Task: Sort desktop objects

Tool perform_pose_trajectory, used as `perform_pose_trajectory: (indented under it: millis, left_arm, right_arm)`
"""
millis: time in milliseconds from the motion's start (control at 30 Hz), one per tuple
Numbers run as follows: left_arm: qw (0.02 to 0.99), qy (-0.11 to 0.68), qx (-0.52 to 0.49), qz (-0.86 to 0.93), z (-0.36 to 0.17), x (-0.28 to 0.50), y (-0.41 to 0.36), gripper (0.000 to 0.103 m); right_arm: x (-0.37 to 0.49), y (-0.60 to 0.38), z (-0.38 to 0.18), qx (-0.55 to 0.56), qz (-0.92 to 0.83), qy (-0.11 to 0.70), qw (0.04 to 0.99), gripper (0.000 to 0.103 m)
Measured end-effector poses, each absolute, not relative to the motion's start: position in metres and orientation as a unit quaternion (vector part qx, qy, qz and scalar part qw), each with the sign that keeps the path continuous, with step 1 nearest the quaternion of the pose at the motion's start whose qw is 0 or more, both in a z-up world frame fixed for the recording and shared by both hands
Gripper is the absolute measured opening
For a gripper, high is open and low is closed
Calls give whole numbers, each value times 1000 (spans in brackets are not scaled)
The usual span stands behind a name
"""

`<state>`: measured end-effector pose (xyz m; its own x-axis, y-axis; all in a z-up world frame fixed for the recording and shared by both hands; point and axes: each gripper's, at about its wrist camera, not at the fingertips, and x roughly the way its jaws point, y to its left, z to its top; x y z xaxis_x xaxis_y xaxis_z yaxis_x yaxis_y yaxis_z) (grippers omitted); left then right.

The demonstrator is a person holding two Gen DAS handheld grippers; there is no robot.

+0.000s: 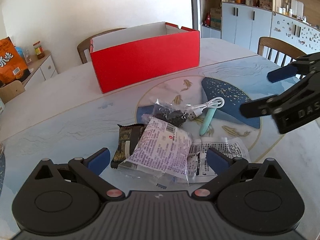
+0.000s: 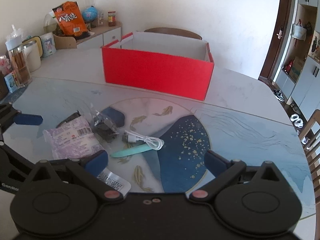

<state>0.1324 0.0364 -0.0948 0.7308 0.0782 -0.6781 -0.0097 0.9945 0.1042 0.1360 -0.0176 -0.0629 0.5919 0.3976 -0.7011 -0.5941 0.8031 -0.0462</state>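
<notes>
An open red box [image 1: 145,60] [image 2: 158,71] stands at the back of the table. In front lies a pile: a pale purple printed packet [image 1: 162,150] [image 2: 73,141], a dark brown snack bar [image 1: 126,144], a clear bag of dark bits [image 1: 170,114] [image 2: 104,127], a white USB cable [image 1: 208,106] [image 2: 146,139], a mint-green pen-like stick [image 1: 208,120] [image 2: 130,152] and a flat white printed sachet [image 1: 220,150] [image 2: 114,180]. My left gripper [image 1: 158,160] is open just before the purple packet. My right gripper [image 2: 156,162] is open, near the stick, and also shows in the left wrist view [image 1: 258,94].
The table [image 1: 60,116] has a blue patterned mat with a fish design. Wooden chairs [image 1: 278,48] stand behind and at the right. A side cabinet [image 2: 96,34] holds an orange snack bag, jars and a globe. Bottles and a jug [image 2: 20,64] stand at the table's left edge.
</notes>
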Motion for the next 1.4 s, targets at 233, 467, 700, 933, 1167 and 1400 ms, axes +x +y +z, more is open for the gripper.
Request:
perform_pose_trajectory:
  millis: [233, 467, 700, 933, 1167, 1400]
  left_arm:
    - [935, 351, 50, 25, -100, 136, 36, 102]
    - [943, 326, 64, 16, -101, 138, 33, 102]
    - [945, 320, 63, 7, -99, 143, 37, 101]
    - [944, 325, 53, 6, -102, 151, 42, 97]
    - [941, 334, 57, 0, -107, 154, 41, 86]
    - [940, 333, 66, -1, -110, 155, 38, 78]
  right_arm:
    - [152, -7, -83, -147, 276, 367, 876, 103]
    - [163, 5, -95, -152, 289, 372, 869, 103]
    - [178, 12, -102, -149, 291, 379, 866, 102]
    - [186, 20, -109, -156, 283, 379, 867, 101]
    - [190, 18, -111, -149, 289, 383, 865, 97]
    - [192, 18, -110, -136, 302, 390, 859, 79]
